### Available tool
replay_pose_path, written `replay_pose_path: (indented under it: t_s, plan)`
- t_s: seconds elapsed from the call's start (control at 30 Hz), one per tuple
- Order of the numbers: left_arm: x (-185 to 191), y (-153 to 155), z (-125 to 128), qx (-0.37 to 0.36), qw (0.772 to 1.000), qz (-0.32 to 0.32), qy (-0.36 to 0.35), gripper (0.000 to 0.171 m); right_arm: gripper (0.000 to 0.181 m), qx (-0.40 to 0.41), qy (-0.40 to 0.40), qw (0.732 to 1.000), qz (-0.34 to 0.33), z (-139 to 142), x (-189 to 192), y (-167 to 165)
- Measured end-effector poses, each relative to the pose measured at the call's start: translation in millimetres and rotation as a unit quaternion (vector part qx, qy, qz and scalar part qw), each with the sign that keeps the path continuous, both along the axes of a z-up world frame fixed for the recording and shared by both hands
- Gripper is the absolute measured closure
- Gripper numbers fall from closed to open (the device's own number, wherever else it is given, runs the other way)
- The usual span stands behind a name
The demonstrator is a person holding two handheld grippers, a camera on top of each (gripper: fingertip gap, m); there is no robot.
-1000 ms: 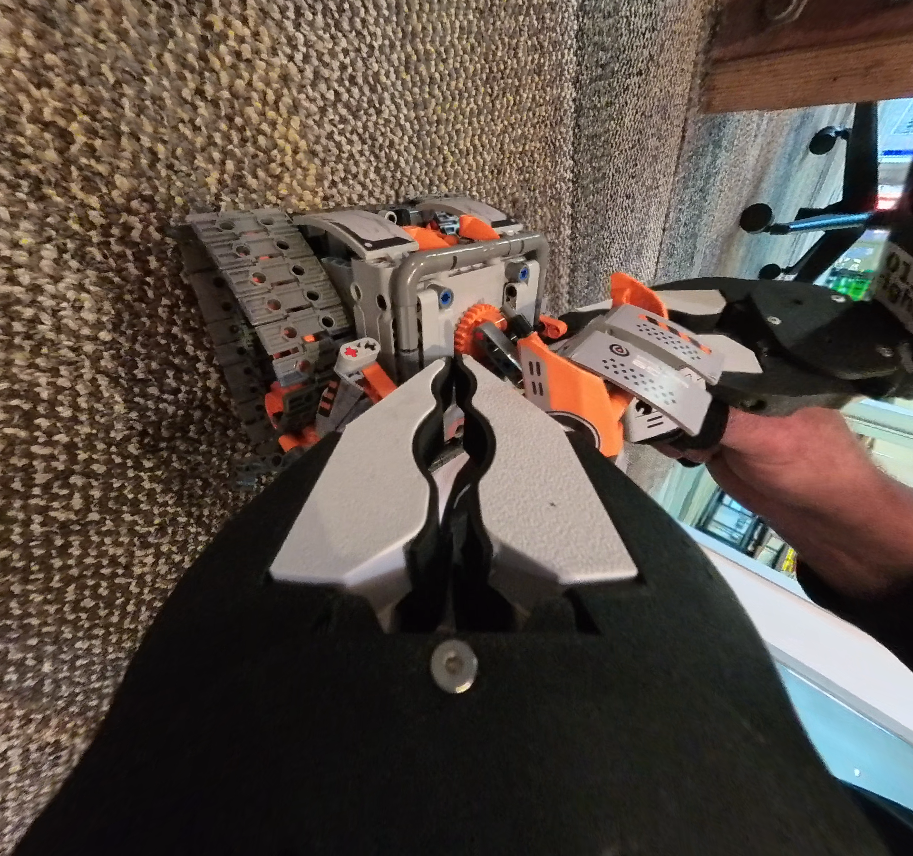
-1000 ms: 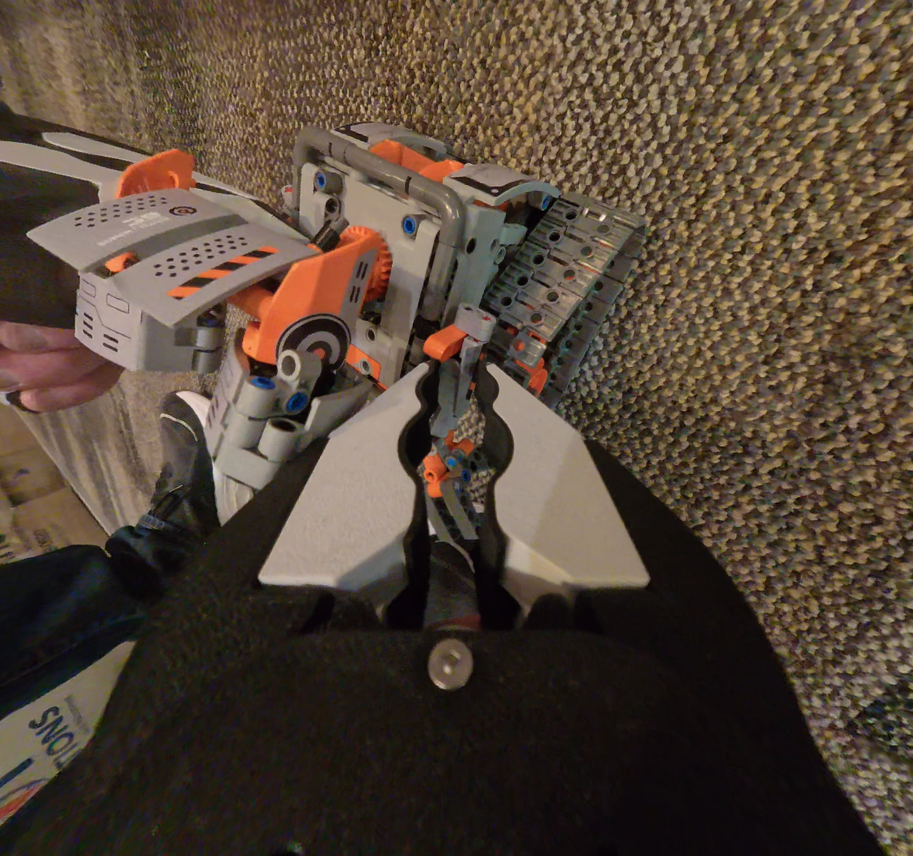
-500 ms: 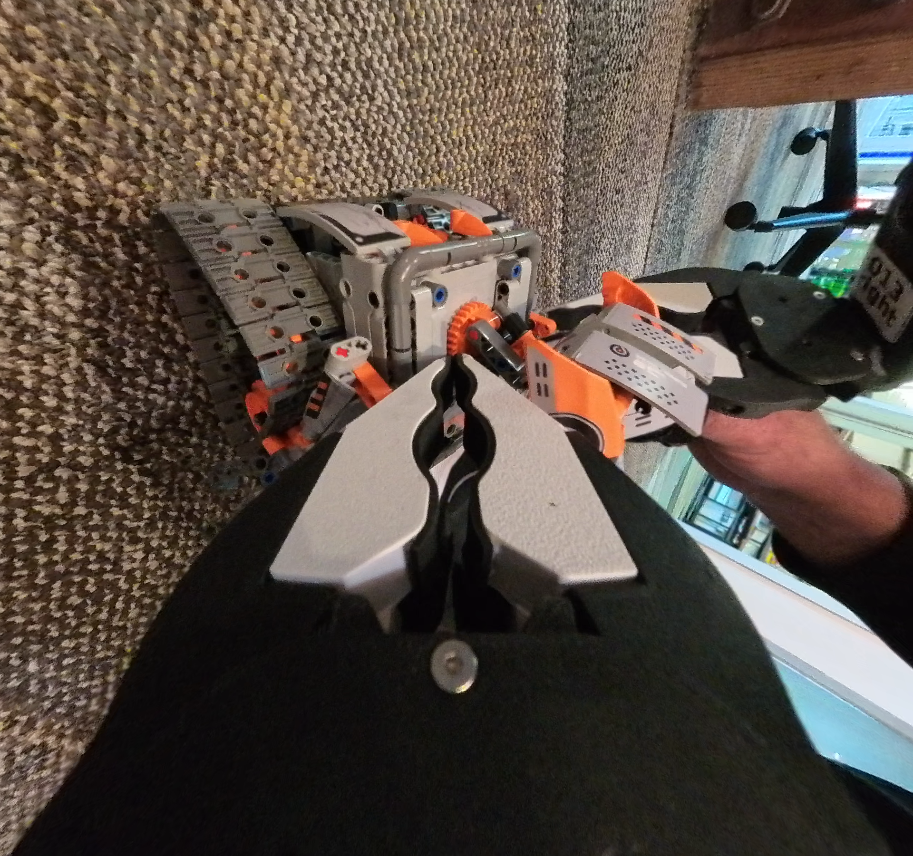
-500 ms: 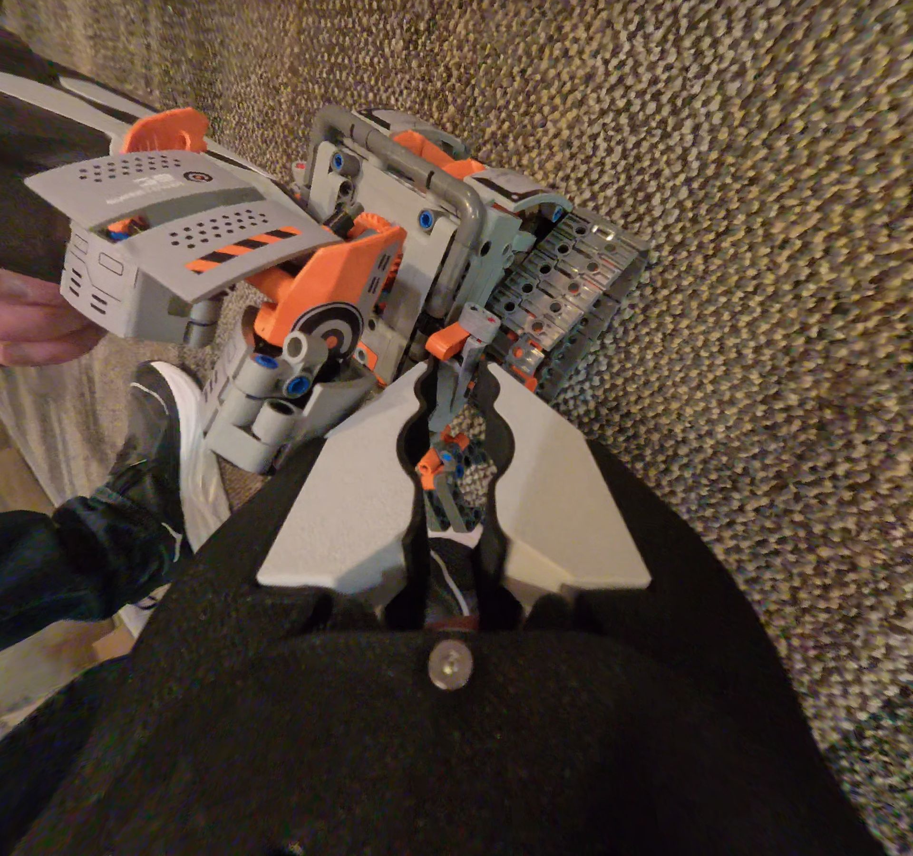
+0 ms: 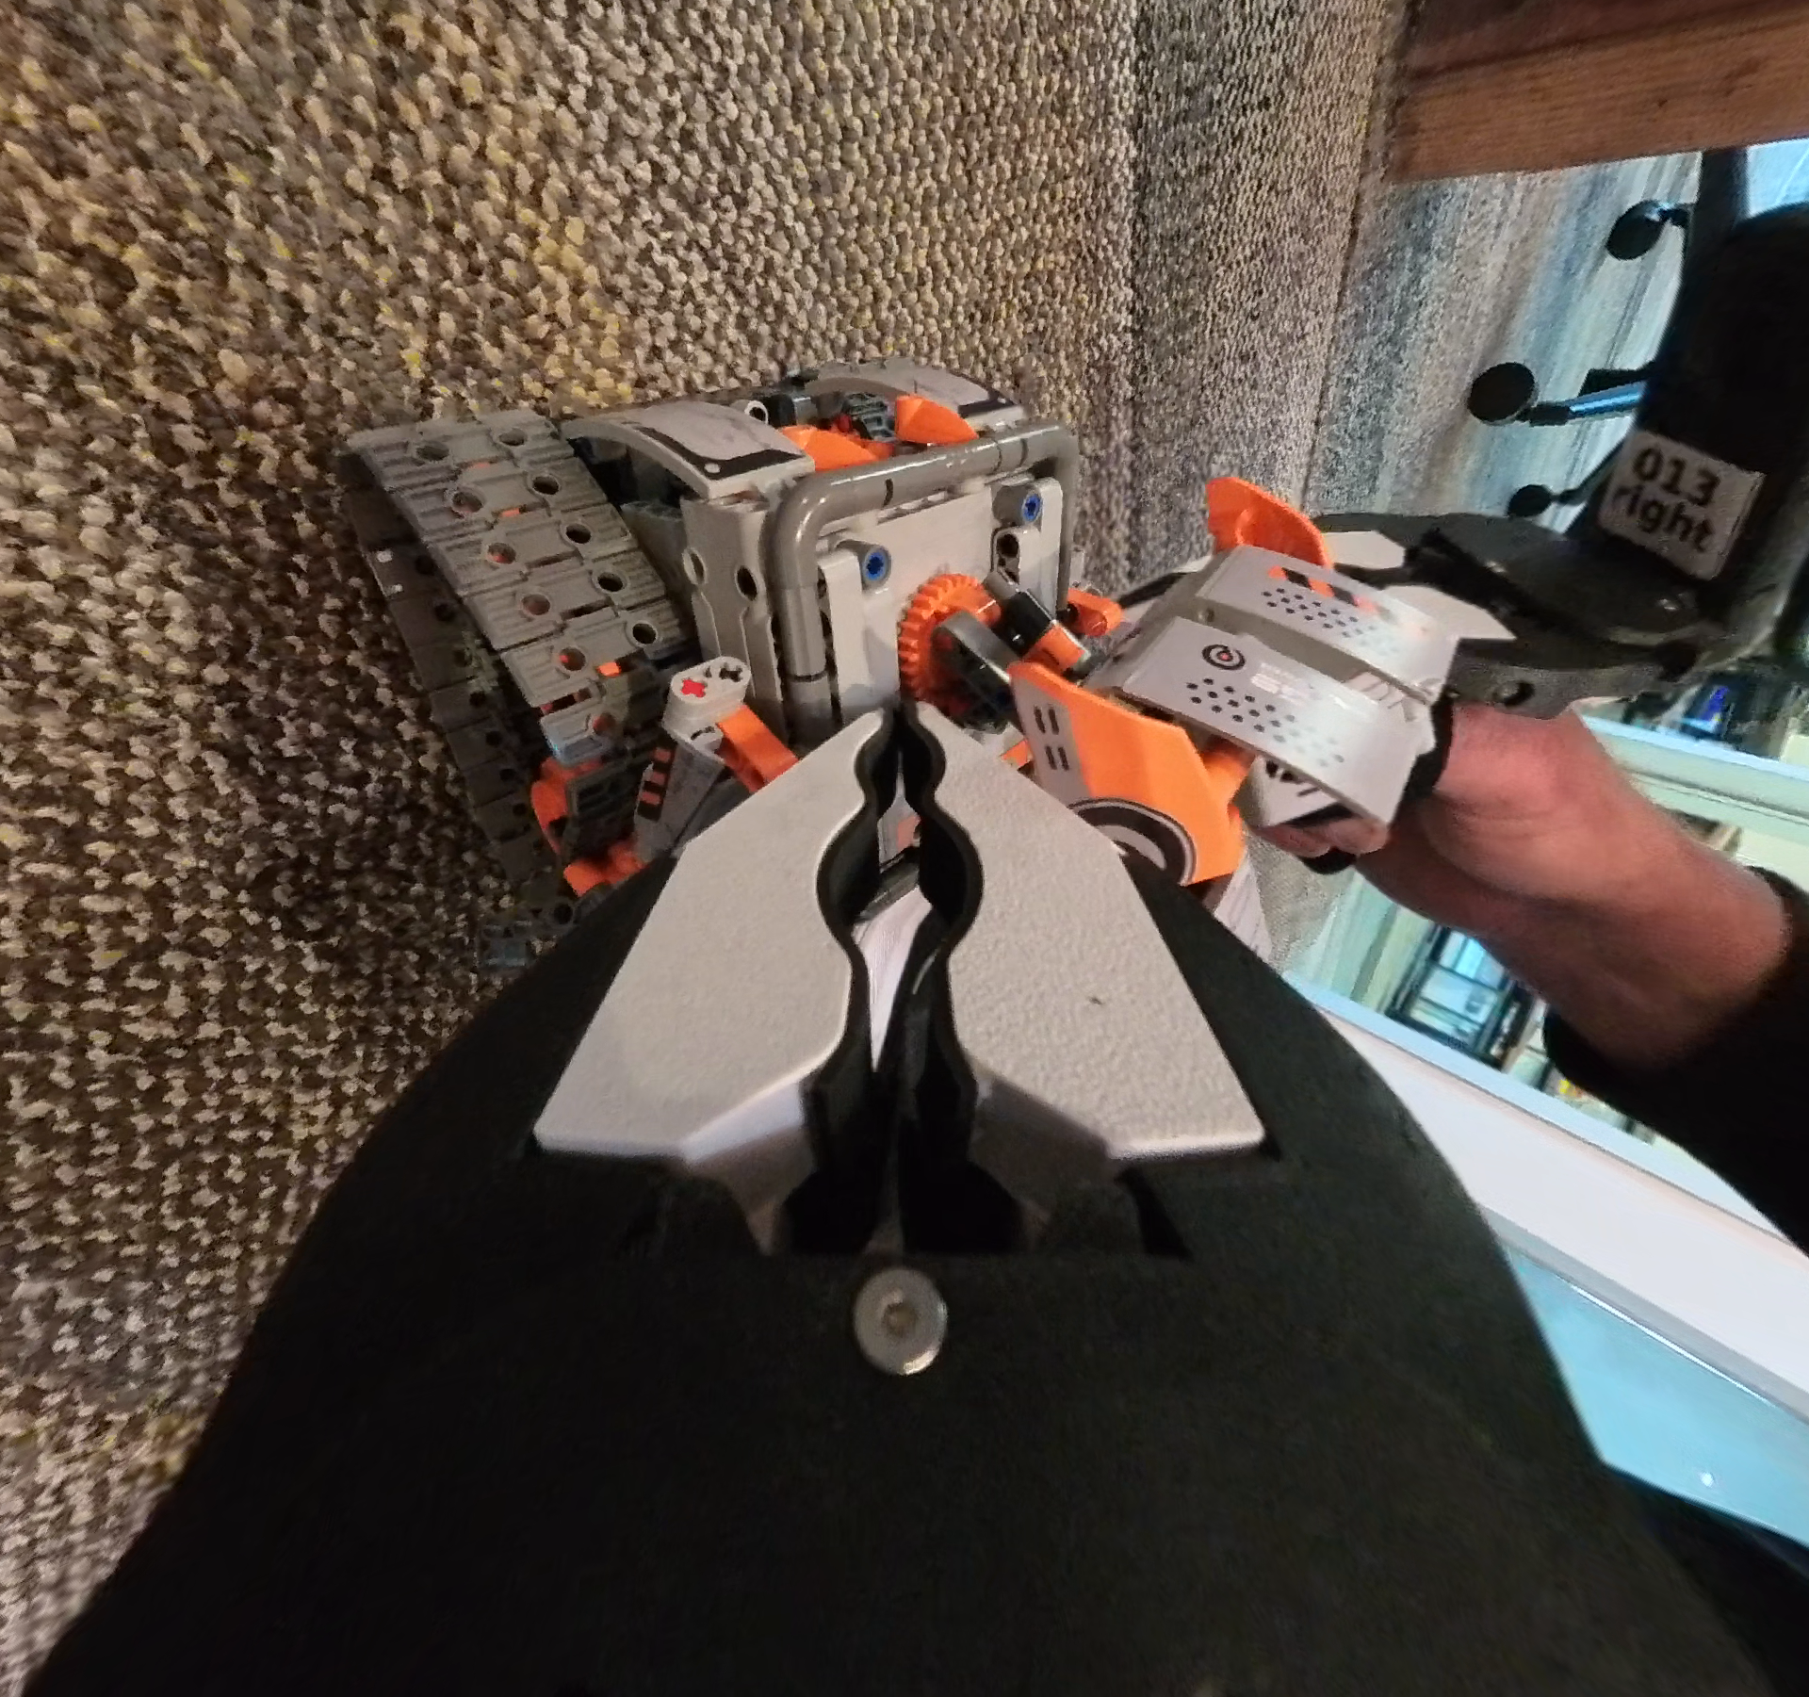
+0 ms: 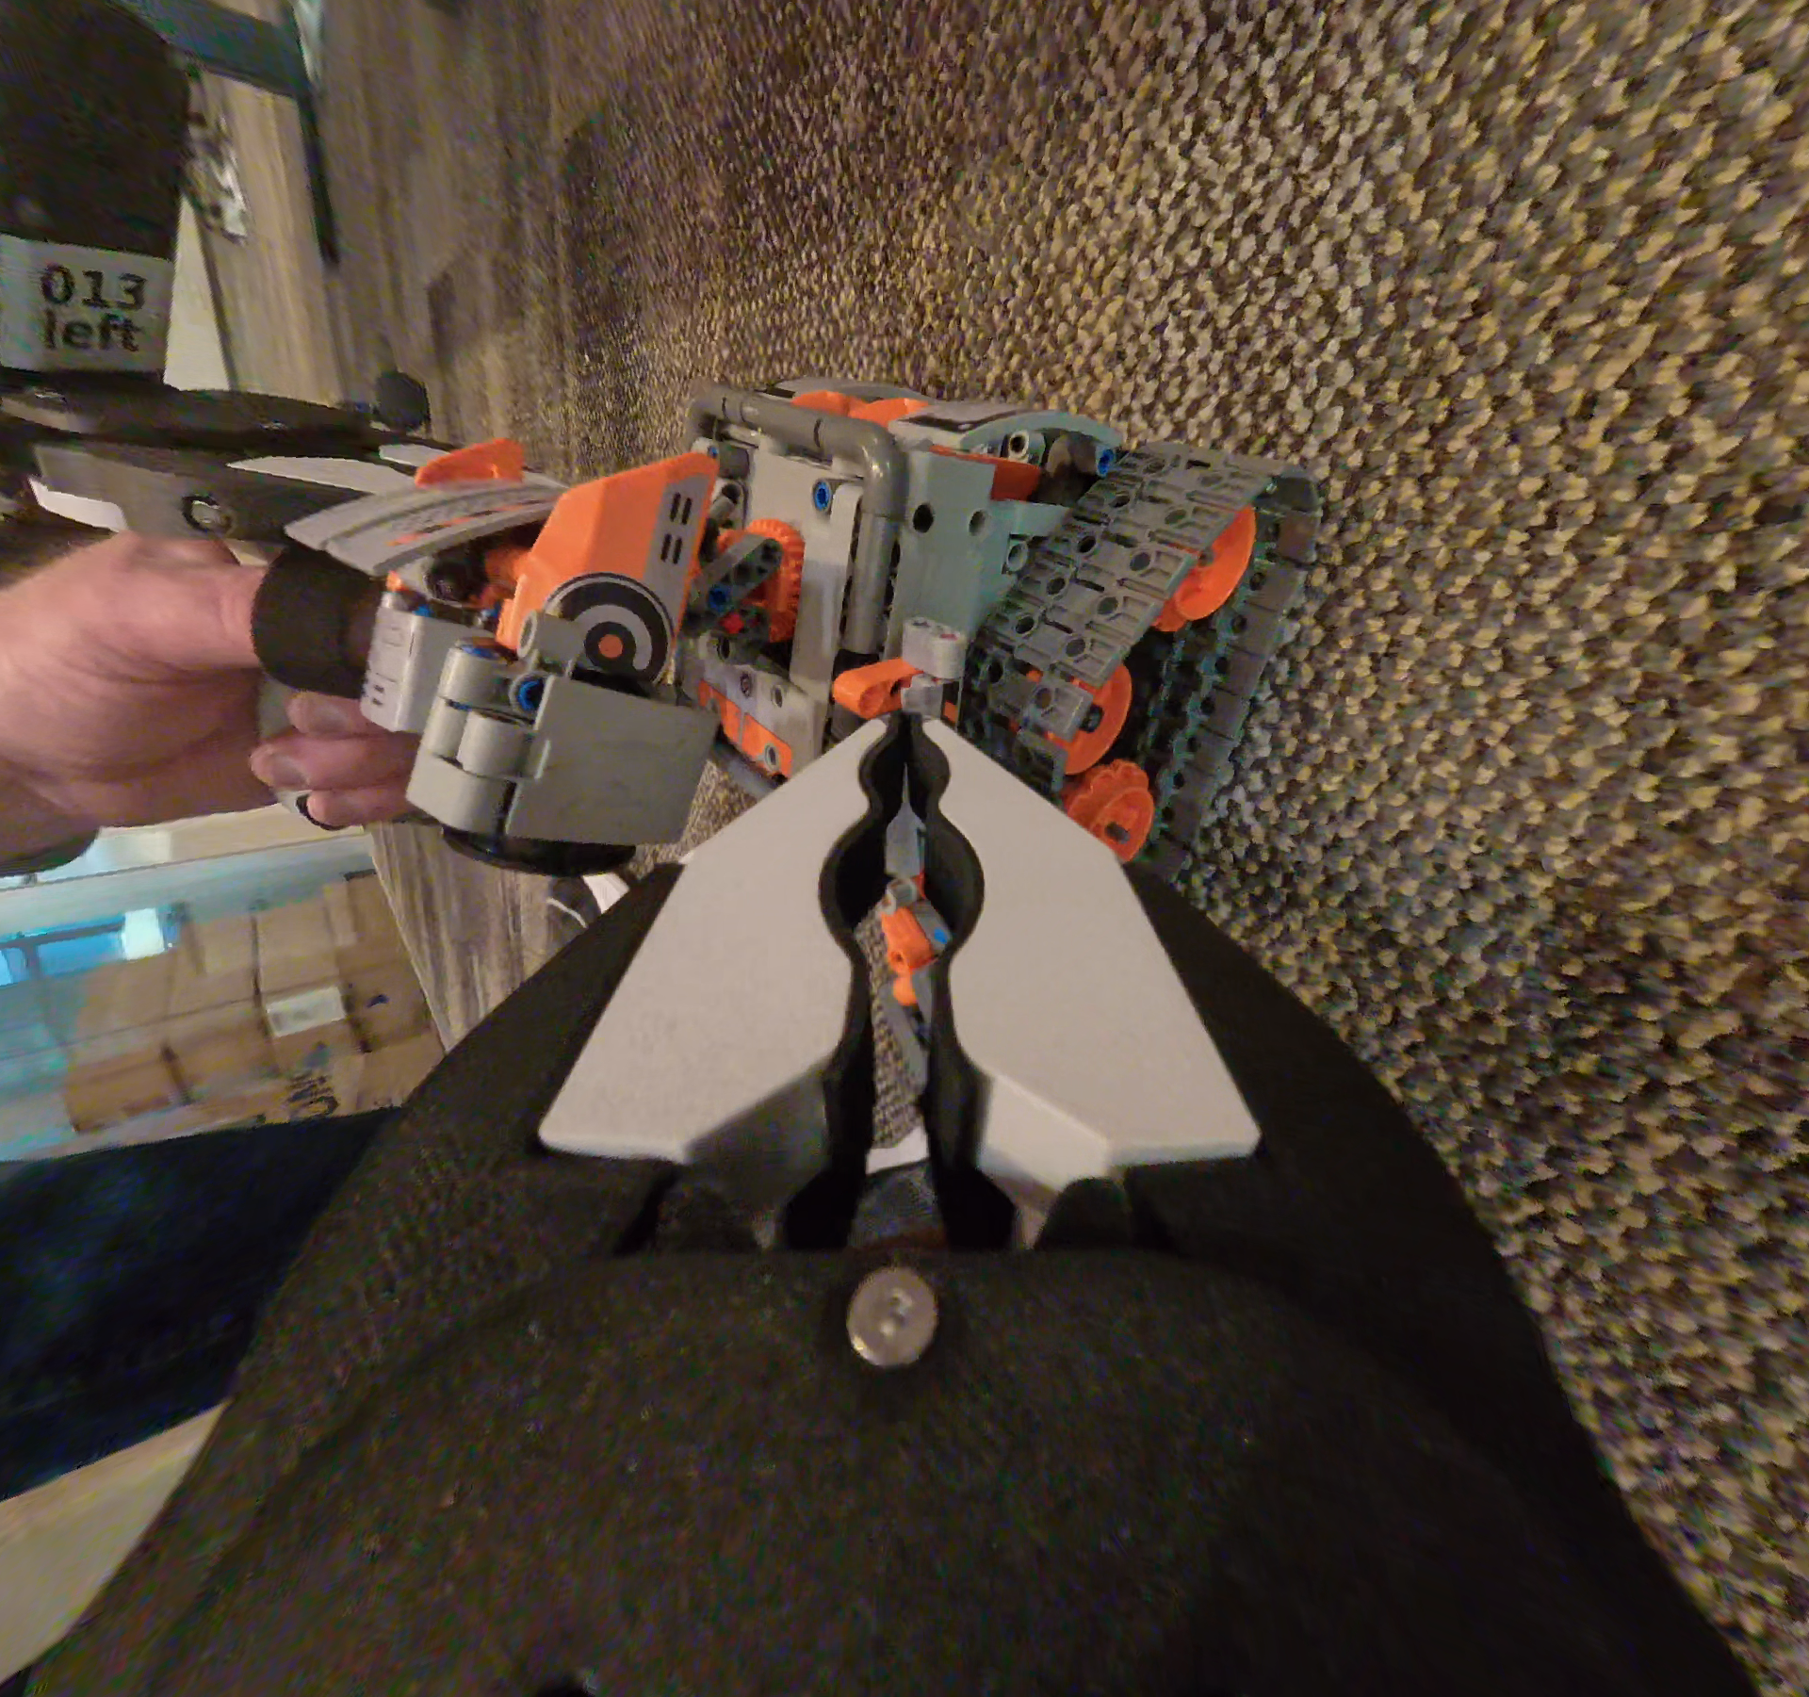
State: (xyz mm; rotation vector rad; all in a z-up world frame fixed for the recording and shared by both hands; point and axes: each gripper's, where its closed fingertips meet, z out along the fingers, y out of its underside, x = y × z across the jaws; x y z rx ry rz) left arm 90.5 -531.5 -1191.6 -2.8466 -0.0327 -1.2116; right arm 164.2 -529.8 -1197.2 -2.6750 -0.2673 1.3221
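A grey and orange brick-built tracked vehicle (image 5: 861,573) hangs in front of a speckled carpet (image 5: 489,182), held from both sides. My left gripper (image 5: 901,732) is shut on a thin part at the model's near edge, beside an orange gear (image 5: 930,632). My right gripper (image 6: 905,732) is shut on a thin grey beam (image 6: 905,955) with orange connectors, next to the grey tracks (image 6: 1106,573). Each view shows the other gripper's black body farther off against the model's perforated grey panel (image 5: 1302,671), with a hand (image 5: 1527,867) behind it.
A wooden beam (image 5: 1615,35) crosses the top right of the left wrist view, with a chair base and castors (image 5: 1507,392) below it. Cardboard boxes (image 6: 245,994) behind glass lie at the lower left of the right wrist view. A dark trouser leg (image 6: 147,1258) is close by. My hands' fingertips stand some 8 cm from each other.
The model has turned between the grippers: the right wrist view now shows the track's orange wheels and the model's underside. Both grippers stayed shut on it.
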Motion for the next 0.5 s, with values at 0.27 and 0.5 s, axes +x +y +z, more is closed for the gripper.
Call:
replay_pose_path:
  t_s: [0.27,0.5]
  plan:
    - [-0.1,-0.9,0.1,-0.001,1.000,-0.004,-0.006,0.171,0.181,0.001,0.029,0.999,-0.015,7.0,-1.9,8.8]
    - [1.0,-0.2,0.3,-0.001,1.000,-0.006,-0.005,0.171,0.181,-0.013,0.035,0.999,-0.022,6.7,-5.1,9.2]
